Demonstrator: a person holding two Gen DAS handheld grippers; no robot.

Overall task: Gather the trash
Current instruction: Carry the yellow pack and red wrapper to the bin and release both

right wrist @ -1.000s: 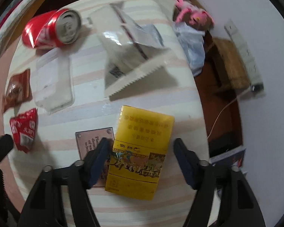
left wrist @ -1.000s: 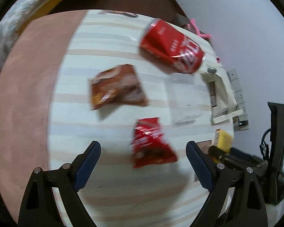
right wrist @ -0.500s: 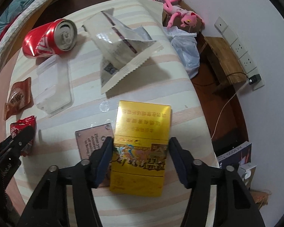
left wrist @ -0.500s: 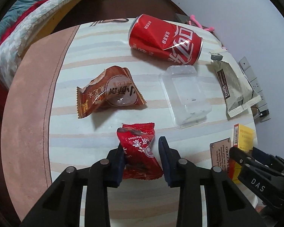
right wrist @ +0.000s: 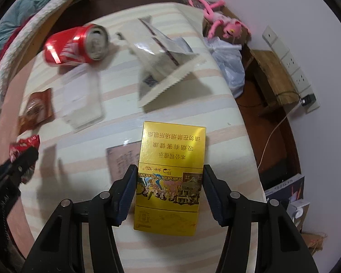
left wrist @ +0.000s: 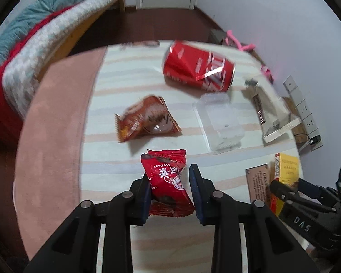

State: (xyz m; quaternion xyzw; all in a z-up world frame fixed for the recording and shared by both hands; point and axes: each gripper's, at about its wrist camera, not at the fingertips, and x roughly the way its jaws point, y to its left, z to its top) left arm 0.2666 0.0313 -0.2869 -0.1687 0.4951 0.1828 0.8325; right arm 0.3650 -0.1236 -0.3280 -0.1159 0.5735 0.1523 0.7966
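Note:
My left gripper (left wrist: 170,182) is shut on a red snack wrapper (left wrist: 167,179) and holds it above the striped table (left wrist: 134,77). My right gripper (right wrist: 169,179) is shut on a yellow cigarette box (right wrist: 170,173), held over the table's near right part. On the table lie a dented red soda can (left wrist: 197,67), a brown snack wrapper (left wrist: 145,120), a clear plastic tray (left wrist: 220,122) and a torn white pouch (left wrist: 268,111). The can (right wrist: 76,45) and the pouch (right wrist: 161,66) also show in the right wrist view.
A small brown card (right wrist: 122,159) lies on the table beside the yellow box. A white plastic bag (right wrist: 229,66), a pink plush toy (right wrist: 220,22) and a wooden stool (right wrist: 275,77) stand off the table's right edge. A bed (left wrist: 34,45) is at the far left.
Both grippers closed on their items a second ago and have since risen with them; the red wrapper and the yellow box are now lifted off the table.

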